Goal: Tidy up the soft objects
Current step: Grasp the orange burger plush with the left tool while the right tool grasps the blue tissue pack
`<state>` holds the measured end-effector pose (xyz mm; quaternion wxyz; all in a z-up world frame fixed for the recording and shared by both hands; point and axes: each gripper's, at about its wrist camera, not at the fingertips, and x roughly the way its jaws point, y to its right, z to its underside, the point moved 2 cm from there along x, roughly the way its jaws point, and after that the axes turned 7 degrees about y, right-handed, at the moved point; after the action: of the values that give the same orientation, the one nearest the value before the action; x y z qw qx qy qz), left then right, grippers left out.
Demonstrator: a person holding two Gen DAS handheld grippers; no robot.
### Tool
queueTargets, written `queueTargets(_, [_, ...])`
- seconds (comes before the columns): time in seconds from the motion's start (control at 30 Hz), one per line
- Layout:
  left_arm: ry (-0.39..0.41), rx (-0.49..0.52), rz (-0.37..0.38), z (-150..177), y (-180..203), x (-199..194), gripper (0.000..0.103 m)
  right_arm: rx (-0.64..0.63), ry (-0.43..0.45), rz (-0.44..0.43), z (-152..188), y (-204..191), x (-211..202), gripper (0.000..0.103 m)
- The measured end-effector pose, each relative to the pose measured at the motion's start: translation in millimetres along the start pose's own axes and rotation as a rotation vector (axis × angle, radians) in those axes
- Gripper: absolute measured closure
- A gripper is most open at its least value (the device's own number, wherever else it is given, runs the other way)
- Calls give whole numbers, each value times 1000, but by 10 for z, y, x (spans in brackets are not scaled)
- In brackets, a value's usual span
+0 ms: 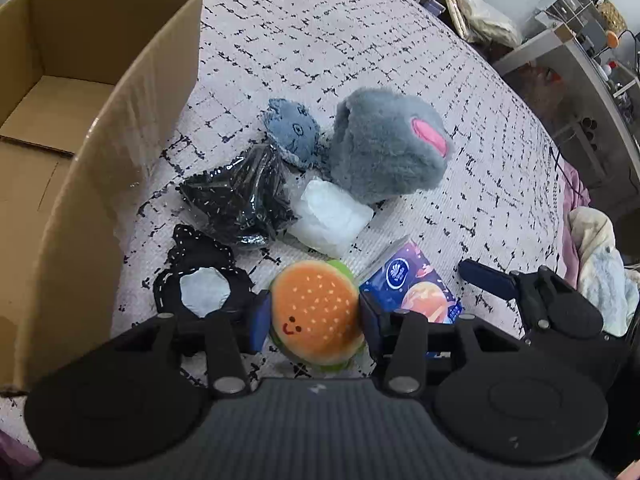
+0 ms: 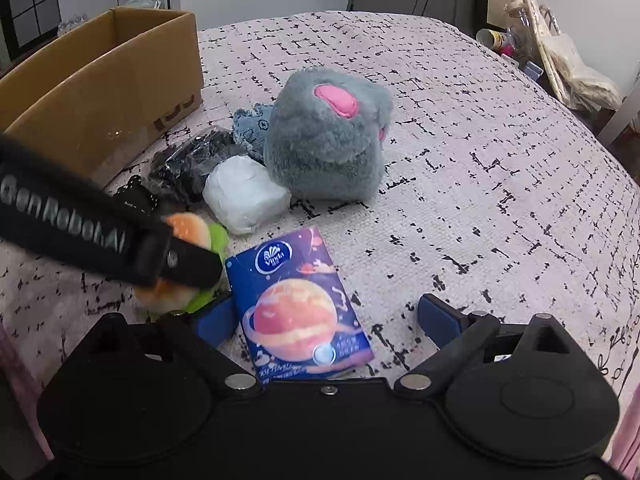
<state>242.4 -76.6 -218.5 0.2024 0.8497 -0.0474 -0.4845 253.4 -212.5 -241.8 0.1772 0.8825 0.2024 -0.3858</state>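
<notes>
My left gripper (image 1: 314,314) is shut on a plush hamburger (image 1: 316,316), its blue pads pressed on both sides of it, low over the bed. The hamburger also shows in the right wrist view (image 2: 192,232), half hidden by the left gripper's arm. My right gripper (image 2: 324,318) is open around a blue tissue pack (image 2: 300,304) with a planet print; the pack lies flat on the bed. Beyond lie a grey plush slipper (image 1: 388,144), a small blue-grey plush (image 1: 292,128), a white wrapped bundle (image 1: 330,216), a black bagged item (image 1: 240,200) and a black fabric piece (image 1: 200,276).
An open cardboard box (image 1: 120,92) stands on the bed at the left, nothing visible inside. The bed (image 2: 480,160) has a pink cover with black dashes. Shelves and clutter stand beyond the right edge of the bed (image 1: 580,60).
</notes>
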Motion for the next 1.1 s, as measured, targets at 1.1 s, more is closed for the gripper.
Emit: queueTargets(1.1, [96, 145, -36, -30, 293, -237, 59, 154, 40, -31, -126, 241, -517, 48])
